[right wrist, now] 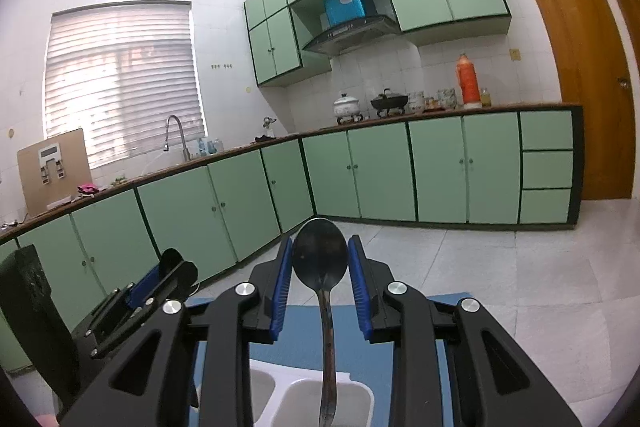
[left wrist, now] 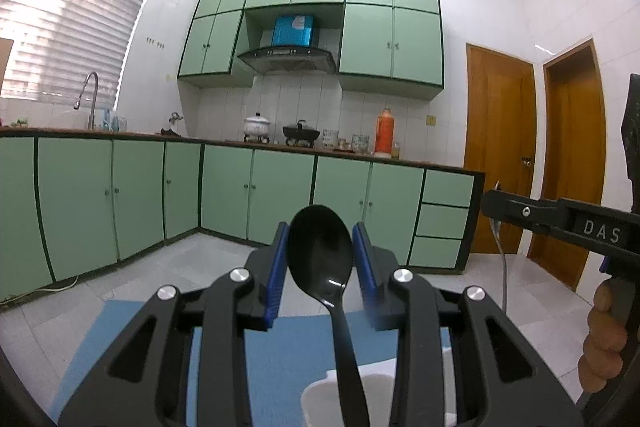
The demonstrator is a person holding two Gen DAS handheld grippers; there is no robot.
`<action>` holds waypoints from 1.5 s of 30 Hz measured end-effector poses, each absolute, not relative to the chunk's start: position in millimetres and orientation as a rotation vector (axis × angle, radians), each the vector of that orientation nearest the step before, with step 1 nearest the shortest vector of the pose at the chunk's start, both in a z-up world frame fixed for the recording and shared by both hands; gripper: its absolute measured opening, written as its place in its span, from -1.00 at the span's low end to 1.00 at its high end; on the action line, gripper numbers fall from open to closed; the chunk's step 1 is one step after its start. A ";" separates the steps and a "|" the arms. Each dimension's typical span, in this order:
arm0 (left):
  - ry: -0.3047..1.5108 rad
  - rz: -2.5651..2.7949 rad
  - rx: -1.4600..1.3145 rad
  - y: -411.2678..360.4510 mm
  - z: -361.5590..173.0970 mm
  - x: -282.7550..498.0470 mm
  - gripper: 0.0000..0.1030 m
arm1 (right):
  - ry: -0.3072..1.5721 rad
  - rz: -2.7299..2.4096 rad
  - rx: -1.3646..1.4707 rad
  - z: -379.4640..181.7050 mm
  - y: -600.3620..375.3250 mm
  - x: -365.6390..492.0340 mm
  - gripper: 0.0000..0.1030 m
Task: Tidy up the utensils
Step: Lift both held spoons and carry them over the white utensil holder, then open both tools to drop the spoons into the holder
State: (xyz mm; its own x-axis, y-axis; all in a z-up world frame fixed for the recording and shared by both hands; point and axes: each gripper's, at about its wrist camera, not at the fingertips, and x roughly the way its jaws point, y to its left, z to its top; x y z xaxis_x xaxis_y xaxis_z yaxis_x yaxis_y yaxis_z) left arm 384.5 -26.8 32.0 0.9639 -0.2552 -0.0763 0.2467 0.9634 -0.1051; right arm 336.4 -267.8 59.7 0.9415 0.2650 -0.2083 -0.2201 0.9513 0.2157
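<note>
In the left wrist view, a glossy black plastic spoon (left wrist: 320, 247) stands bowl-up between the blue pads (left wrist: 278, 267), handle slanting down. My left gripper (left wrist: 320, 259) is shut on its bowl. In the right wrist view, a dull metal spoon (right wrist: 320, 255) stands the same way, and my right gripper (right wrist: 320, 267) is shut on its bowl. Both grippers are held up in the air, side by side. The right gripper (left wrist: 505, 203) shows at the right edge of the left wrist view, with a hand (left wrist: 604, 339) on its grip. The left gripper (right wrist: 168, 269) shows at the lower left of the right wrist view.
A white divided tray (right wrist: 264, 393) sits on a blue mat (right wrist: 304, 339) below the grippers; its white rim (left wrist: 376, 387) also shows under the left one. Beyond lie a tiled floor, green kitchen cabinets (left wrist: 224, 195), a counter with pots, and wooden doors (left wrist: 500, 147).
</note>
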 end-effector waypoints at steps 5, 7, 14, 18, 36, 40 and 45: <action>0.122 -0.260 -0.098 -23.2 13.2 392.4 -0.40 | 0.303 0.240 0.186 31.0 -262.2 351.4 -0.46; 0.132 -0.264 -0.084 -23.9 8.0 391.6 -0.40 | 0.329 0.236 0.187 20.6 -260.5 353.5 -0.46; 0.223 -0.265 -0.067 -16.0 -6.5 393.9 -0.39 | 0.427 0.238 0.202 -12.1 -260.6 355.7 -0.46; 0.273 -0.270 -0.078 -8.0 -11.3 393.0 -0.38 | 0.445 0.244 0.186 -18.7 -256.6 351.9 -0.45; 0.280 -0.261 -0.089 10.1 -0.9 357.2 0.19 | 0.420 0.231 0.197 -16.8 -267.5 325.2 -0.12; 0.293 -0.245 -0.094 18.6 8.9 339.1 0.37 | 0.398 0.219 0.231 -10.3 -279.8 312.4 -0.03; 0.300 -0.236 -0.078 24.8 17.7 302.6 0.63 | 0.385 0.194 0.249 -6.1 -291.7 290.3 0.11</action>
